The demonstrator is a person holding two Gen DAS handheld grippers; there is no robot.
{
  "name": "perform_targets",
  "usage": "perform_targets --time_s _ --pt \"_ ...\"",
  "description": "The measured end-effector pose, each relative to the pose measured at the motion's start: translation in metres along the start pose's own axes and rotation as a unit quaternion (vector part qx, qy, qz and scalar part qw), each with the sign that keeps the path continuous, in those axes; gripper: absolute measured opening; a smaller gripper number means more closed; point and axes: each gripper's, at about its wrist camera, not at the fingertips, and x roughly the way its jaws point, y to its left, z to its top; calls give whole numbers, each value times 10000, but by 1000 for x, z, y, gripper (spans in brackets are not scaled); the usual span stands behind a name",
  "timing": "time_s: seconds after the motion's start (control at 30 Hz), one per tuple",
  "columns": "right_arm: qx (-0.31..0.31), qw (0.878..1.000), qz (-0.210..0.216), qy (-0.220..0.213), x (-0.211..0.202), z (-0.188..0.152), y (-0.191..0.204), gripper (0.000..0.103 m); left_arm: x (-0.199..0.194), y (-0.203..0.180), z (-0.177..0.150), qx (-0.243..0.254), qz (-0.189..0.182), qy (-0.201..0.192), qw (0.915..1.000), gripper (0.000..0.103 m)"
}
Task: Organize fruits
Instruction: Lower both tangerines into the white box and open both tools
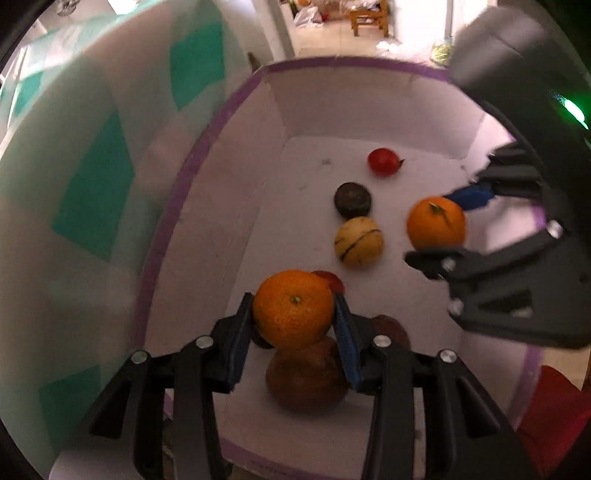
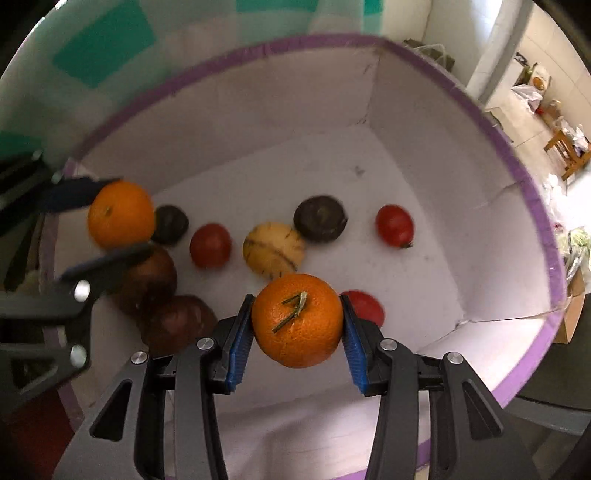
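Both grippers hang over a white box with a purple rim, also in the right wrist view. My left gripper is shut on an orange; it shows in the right wrist view holding that orange. My right gripper is shut on a second orange; it shows in the left wrist view with its orange. On the box floor lie a yellow striped fruit, red tomatoes, dark round fruits and brown fruits.
A green and white checked cloth lies under and left of the box. A red object sits outside the box's near right corner. A wooden stool and bags stand on the floor beyond.
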Motion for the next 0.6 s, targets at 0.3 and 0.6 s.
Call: perform_targets --time_s 0.3,0.6 --pt "24 9998 -42 172 8 1 -1 54 -4 8 -3 -164 43 -210 9996 67" --pt "513 9959 -191 -723 -49 12 -32 63 -73 13 -23 -61 72 -1247 9921 78"
